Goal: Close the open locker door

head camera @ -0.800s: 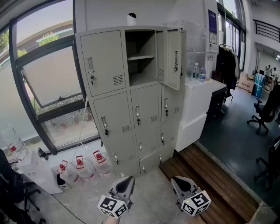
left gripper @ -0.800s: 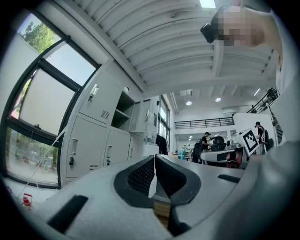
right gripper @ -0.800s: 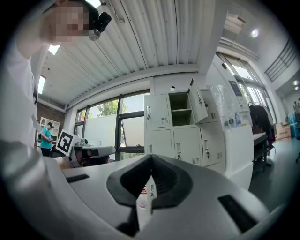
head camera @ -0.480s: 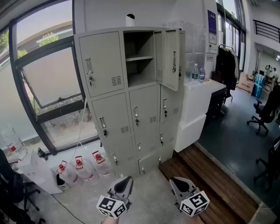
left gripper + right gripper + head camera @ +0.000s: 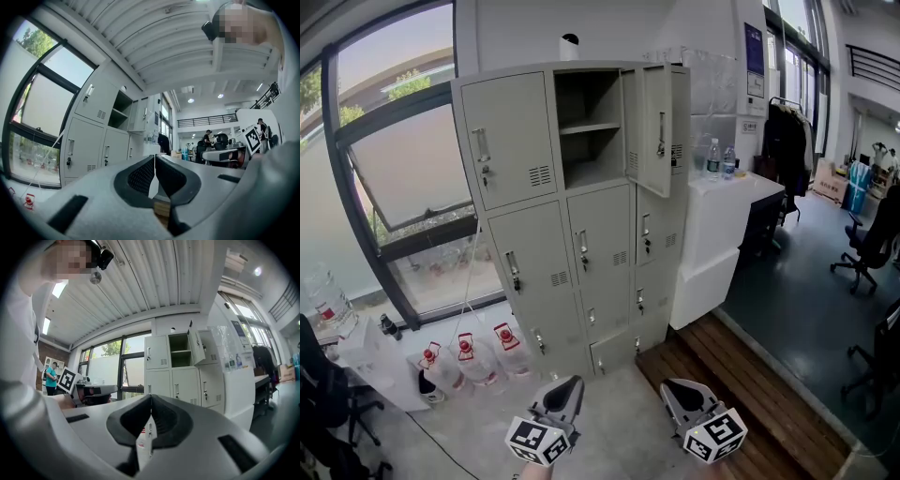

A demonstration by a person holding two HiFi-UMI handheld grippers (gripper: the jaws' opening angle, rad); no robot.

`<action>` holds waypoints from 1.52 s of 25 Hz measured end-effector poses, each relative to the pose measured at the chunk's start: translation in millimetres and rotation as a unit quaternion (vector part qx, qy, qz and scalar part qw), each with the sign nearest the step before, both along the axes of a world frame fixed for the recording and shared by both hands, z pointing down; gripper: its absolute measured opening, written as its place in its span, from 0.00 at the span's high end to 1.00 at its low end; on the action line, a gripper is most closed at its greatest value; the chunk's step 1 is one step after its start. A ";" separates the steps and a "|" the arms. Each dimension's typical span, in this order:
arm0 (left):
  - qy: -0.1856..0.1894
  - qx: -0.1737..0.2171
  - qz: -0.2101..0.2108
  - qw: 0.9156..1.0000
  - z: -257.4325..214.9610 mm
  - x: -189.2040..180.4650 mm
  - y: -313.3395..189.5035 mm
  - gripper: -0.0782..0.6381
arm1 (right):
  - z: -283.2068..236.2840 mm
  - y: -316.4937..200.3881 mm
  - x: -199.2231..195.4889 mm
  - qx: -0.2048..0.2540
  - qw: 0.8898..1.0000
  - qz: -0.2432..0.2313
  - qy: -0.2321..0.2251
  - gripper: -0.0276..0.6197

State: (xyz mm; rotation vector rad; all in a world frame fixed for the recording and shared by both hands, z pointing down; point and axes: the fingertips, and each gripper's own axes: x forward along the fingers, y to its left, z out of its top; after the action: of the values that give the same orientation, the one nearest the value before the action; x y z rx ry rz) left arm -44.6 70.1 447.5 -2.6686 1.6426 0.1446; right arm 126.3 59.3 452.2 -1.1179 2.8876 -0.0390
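Observation:
A grey locker bank (image 5: 572, 216) stands against the wall ahead. Its top middle compartment is open, and the open locker door (image 5: 656, 127) swings out to the right with its handle facing me. The same door (image 5: 197, 345) shows in the right gripper view, and the locker bank (image 5: 101, 136) in the left gripper view. My left gripper (image 5: 567, 398) and right gripper (image 5: 684, 398) hang low at the bottom of the head view, well short of the lockers. Both are shut, pads together, with nothing between them.
Water jugs (image 5: 469, 361) sit on the floor left of the lockers under a large window (image 5: 403, 178). A white counter (image 5: 727, 225) with bottles adjoins the lockers on the right. A wooden floor strip (image 5: 750, 384) and office chairs (image 5: 862, 244) lie to the right.
The lockers have shifted slightly left and down in the head view as the head moved. Both grippers stay low and shut in about the same place.

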 end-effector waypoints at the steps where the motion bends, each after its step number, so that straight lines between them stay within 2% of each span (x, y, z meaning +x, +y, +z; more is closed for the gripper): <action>1: 0.000 0.000 -0.003 1.000 -0.1 3.8 -0.4 0.87 | -0.3 -1.3 4.4 0.001 1.000 -0.003 -0.001 0.94; 11: -0.012 0.008 -0.036 0.999 -5.6 25.6 -12.9 0.87 | -1.4 -25.9 33.0 0.010 1.000 -0.030 -0.003 0.94; 21: -0.014 0.006 -0.020 1.000 0.0 11.6 -80.6 0.87 | -0.4 -88.6 19.6 0.019 1.000 -0.012 0.015 0.94; 26: -0.021 0.009 0.005 1.000 2.5 -15.4 -146.6 0.87 | -3.7 -148.6 -2.8 0.025 0.999 0.016 0.025 0.94; 33: -0.032 0.011 0.049 0.998 -9.1 -76.2 -254.1 0.87 | -15.4 -240.1 -55.8 0.029 0.997 0.068 0.026 0.94; 38: -0.038 0.016 0.068 0.997 -13.0 -117.8 -315.0 0.87 | -16.7 -285.4 -80.4 0.028 0.993 0.112 0.024 0.94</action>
State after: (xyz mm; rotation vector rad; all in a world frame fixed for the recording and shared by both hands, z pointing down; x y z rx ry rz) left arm -162.4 -245.0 434.4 -2.7244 1.4273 0.0681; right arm 46.0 -226.1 435.5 -1.4432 2.7645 0.0778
